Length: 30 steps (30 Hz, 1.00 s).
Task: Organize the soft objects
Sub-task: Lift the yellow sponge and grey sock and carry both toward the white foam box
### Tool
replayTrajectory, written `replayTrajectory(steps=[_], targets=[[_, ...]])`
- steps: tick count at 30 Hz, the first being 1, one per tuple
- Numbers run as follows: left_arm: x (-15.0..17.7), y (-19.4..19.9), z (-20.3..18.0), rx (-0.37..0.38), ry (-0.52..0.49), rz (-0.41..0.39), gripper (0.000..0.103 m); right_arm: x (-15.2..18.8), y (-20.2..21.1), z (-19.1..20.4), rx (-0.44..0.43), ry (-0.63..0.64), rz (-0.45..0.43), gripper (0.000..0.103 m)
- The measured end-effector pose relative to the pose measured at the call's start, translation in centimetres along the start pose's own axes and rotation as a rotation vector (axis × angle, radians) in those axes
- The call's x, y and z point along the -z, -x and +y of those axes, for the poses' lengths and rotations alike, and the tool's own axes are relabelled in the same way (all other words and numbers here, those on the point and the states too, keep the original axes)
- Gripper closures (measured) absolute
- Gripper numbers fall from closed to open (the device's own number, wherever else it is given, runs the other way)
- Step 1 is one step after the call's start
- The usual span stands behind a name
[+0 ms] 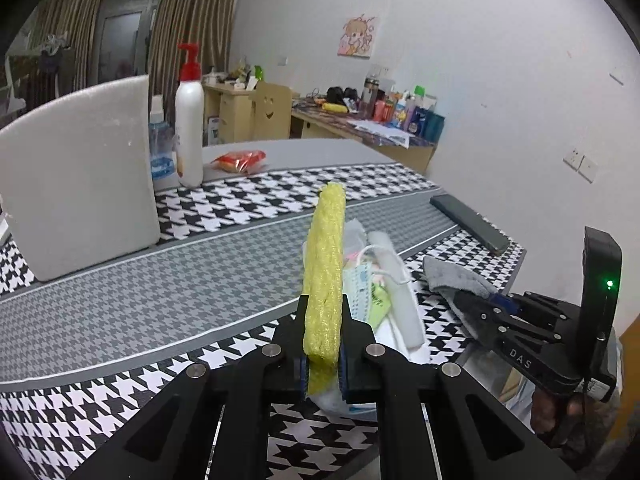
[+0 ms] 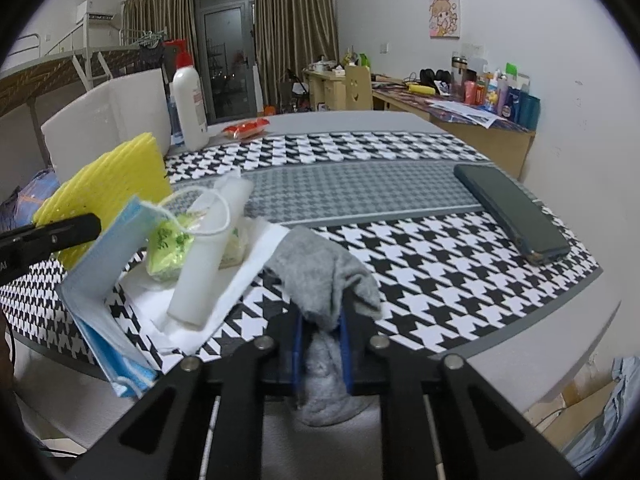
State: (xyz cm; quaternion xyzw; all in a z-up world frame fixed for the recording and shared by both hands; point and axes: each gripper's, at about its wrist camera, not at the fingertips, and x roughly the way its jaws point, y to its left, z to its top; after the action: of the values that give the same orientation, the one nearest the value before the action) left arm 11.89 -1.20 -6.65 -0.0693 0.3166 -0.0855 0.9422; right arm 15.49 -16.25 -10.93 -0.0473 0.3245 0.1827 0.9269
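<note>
A yellow ribbed sponge cloth (image 1: 326, 248) stands on edge above the houndstooth tablecloth (image 1: 120, 300), and my left gripper (image 1: 324, 308) is shut on its lower end. It also shows in the right wrist view as a yellow sheet (image 2: 112, 176) lifted at the left. My right gripper (image 2: 322, 320) is shut on a grey sock (image 2: 320, 272) at the table's near edge, and part of the sock hangs below the jaws. Between the two lies a pile: a blue face mask (image 2: 104, 256), a white foam roll (image 2: 208, 248), a green packet (image 2: 168, 240) and white tissue (image 2: 244, 276).
A white foam block (image 1: 80, 180) stands at the left. Behind it are a pump bottle (image 1: 190, 128) and a red snack packet (image 1: 240, 160). A dark flat case (image 2: 512, 212) lies at the right, near the table's edge. A cluttered desk (image 2: 480, 120) runs along the far wall.
</note>
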Motion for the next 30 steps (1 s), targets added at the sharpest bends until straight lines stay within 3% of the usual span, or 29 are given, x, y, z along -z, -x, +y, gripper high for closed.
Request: replayTrajectory(steps=[12,30], targets=[[-0.4,2.4,-0.3,-0.029,-0.011,-0.056,0.092,-0.8,2.6,0.4,-0.001,-0.003,-0.067,0.085],[-1.4,7.8,-0.5,-0.091,-0.044,-0.151,0.092,-3.1,7.1,2.6,-0.076,0.017,-0.179,0.084]])
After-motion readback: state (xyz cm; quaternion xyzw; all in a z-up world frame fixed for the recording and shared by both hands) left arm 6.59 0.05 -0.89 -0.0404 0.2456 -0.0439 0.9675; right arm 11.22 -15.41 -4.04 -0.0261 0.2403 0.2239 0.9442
